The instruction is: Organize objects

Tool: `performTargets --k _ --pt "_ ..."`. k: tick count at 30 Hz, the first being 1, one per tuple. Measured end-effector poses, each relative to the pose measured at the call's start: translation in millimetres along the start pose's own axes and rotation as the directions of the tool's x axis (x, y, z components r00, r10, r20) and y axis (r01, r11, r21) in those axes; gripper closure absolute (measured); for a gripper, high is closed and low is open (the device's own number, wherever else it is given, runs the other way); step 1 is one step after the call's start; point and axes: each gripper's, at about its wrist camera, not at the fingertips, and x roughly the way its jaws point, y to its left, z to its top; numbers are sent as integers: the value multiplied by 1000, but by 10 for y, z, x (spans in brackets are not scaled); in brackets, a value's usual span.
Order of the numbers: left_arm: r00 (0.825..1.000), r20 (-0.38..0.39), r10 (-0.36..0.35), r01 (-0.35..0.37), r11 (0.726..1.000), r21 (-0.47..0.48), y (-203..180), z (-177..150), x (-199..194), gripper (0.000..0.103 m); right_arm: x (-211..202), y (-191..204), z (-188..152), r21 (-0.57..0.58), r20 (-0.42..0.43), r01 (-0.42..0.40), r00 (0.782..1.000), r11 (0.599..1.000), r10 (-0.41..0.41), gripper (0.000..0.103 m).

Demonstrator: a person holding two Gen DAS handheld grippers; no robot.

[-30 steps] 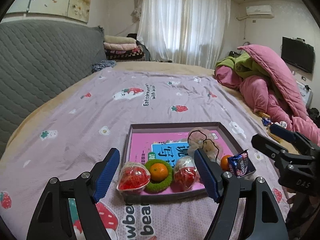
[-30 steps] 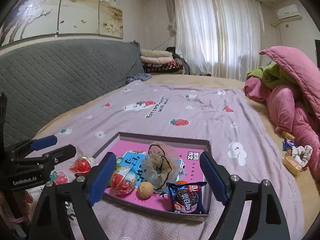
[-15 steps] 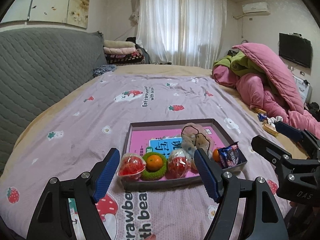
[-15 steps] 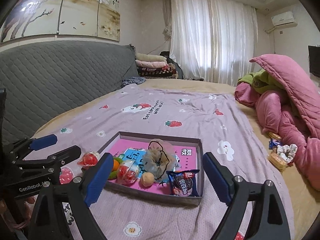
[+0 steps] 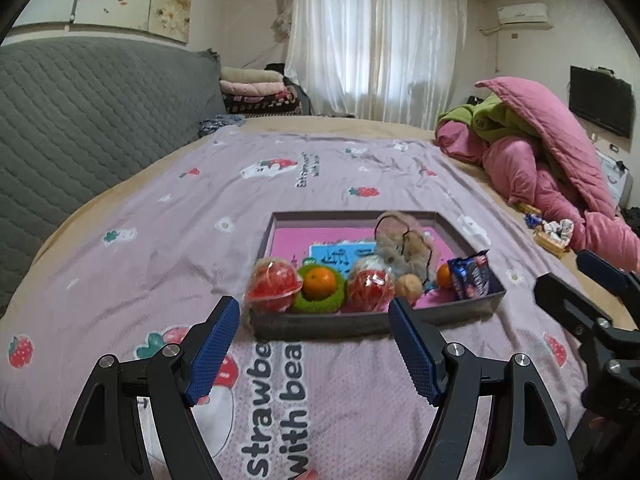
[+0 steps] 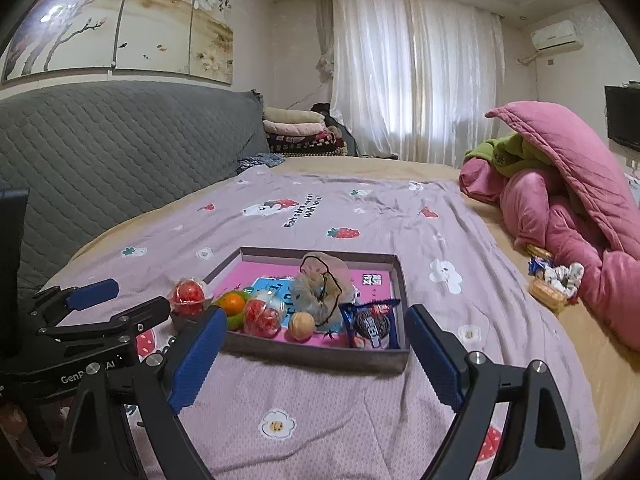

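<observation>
Both grippers hang over the lilac strawberry bedspread, short of the grey tray. The left gripper is spread wide, nothing between its blue pads; the right gripper is just as wide, gripping nothing. Inside the tray, along the near wall: a red wrapped ball, an orange on a green ring, a walnut and a blue snack packet, all on a pink book
</observation>
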Motion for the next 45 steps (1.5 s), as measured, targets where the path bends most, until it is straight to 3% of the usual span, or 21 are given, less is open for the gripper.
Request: performTargets --k 28,45 --pt "994 -107 -19 19 1000 -5 -31 -560 314 25 217 -84 -646 50 -85 31 996 998 -27 13" --pt "995 -100 -3 7 999 38 -123 -706 393 25 326 -123 -840 63 -130 31 991 998 -22 13"
